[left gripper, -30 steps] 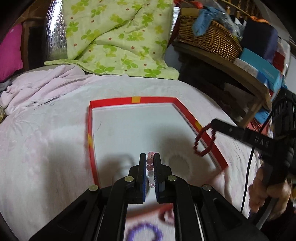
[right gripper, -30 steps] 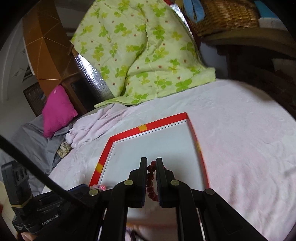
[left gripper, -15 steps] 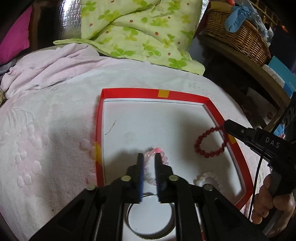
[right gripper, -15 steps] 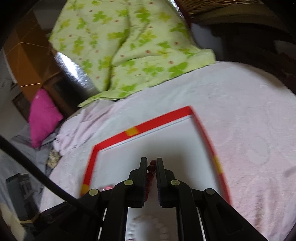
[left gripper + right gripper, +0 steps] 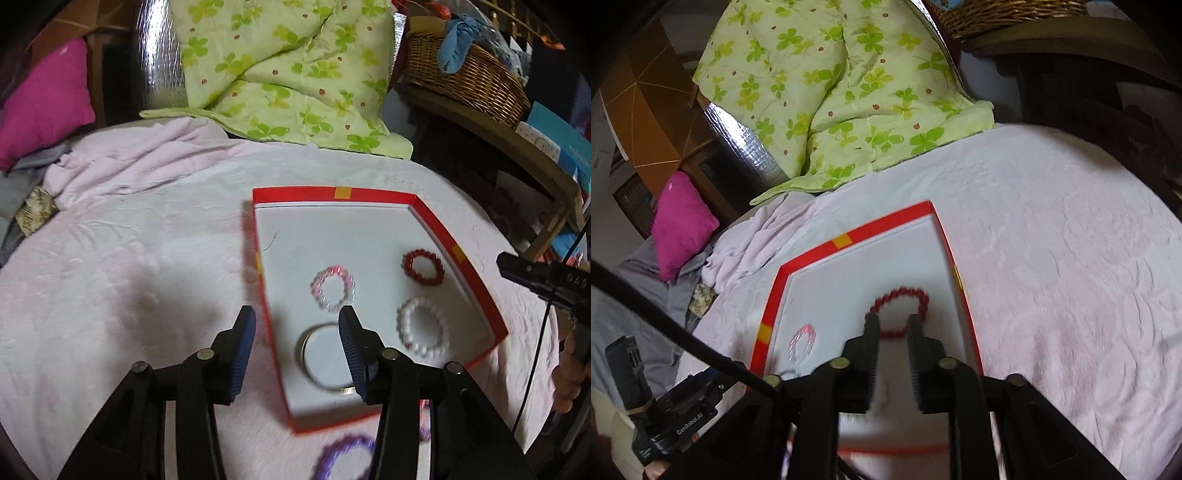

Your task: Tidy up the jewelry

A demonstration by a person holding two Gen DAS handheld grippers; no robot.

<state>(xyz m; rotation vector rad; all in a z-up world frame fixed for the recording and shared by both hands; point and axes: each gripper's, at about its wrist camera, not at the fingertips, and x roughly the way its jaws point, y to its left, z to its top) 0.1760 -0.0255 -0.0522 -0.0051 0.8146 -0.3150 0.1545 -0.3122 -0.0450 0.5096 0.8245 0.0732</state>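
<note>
Since half a second ago, both beaded bracelets are seen released onto the red-rimmed tray, pink bracelet left of red bracelet, spaced to avoid tangling, with left gripper and right gripper spread empty.

A shallow tray with red walls, yellow marks on them and a white floor lies flat on a pale pink bed cover. Four pieces lie flat inside it, apart from one another: a pink and clear bead bracelet near the middle, a dark red bead bracelet toward the right wall, a white pearl bracelet nearer than the red one, and a plain metal bangle at the near end. A purple bead bracelet, blurred, lies on the cover just outside the tray's near wall.
</note>
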